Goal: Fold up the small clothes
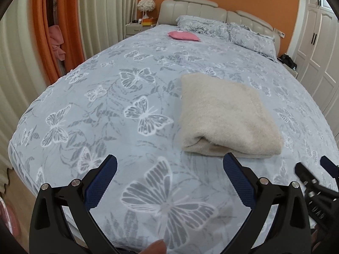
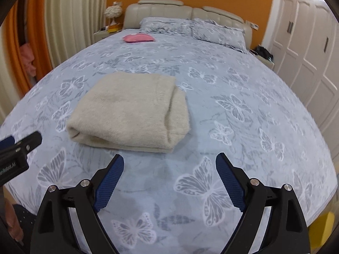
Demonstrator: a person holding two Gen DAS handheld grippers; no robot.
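Folded garment: a beige fleecy garment (image 1: 227,116) (image 2: 129,112) lies folded into a thick rectangle on the bed (image 1: 118,97) (image 2: 243,89), on the butterfly-print cover.
Left hand-held gripper: the left hand-held gripper (image 1: 169,167) (image 2: 20,146) hovers over the bed with its jaws spread wide and empty; the garment lies just beyond its right finger, apart from it.
Right hand-held gripper: the right hand-held gripper (image 2: 169,165) (image 1: 313,169) is also spread wide and empty; the garment lies just beyond its left finger, not touching.
Pink item: a small pink cloth item (image 1: 184,36) (image 2: 138,38) lies far beyond the garment, near the pillows (image 1: 224,28) (image 2: 190,28).
Writing: white letters on the left hand-held gripper's body, cut off at the edge of the right wrist view, read "enRobot.AI".
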